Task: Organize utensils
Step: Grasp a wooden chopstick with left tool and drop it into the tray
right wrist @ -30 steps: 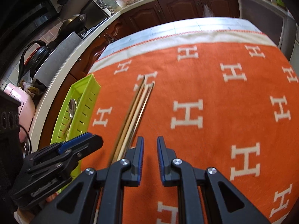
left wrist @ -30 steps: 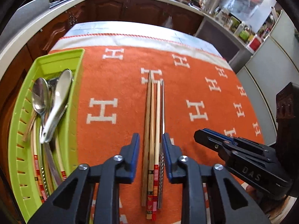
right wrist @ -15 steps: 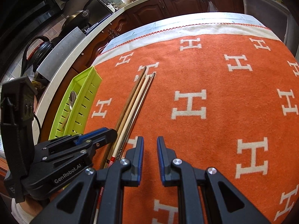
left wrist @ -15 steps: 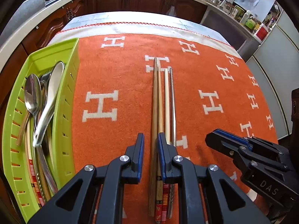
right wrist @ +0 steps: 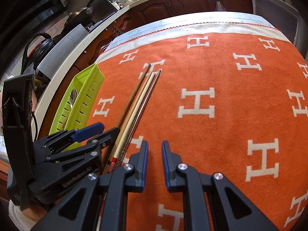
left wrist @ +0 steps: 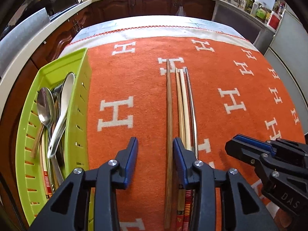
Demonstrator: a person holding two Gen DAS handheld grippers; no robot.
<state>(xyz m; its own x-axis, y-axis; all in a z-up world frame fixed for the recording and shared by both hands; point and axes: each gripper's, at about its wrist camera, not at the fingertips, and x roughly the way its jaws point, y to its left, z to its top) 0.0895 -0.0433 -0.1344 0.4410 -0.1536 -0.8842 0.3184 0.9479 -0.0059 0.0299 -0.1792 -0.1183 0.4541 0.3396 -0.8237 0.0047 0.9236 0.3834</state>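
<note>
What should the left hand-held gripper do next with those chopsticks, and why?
Probably close on the dark wooden chopstick. The left hand-held gripper has just been opening; that stick now lies between its jaws, close to the right-side one, not pinched, while the other chopsticks lie outside. Once gripped, it could go to the green tray with the spoons.

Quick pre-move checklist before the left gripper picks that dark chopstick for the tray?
1. Dark wooden chopstick between the left gripper fingers: ok.
2. Jaws, which have just been opening, clear of it on its left side: ok; the right finger's contact: cannot tell.
3. Other three chopsticks outside the jaws: ok.
4. Right gripper empty and clear: ok.
5. Space left in the green tray beside the spoons: cannot tell.
</note>
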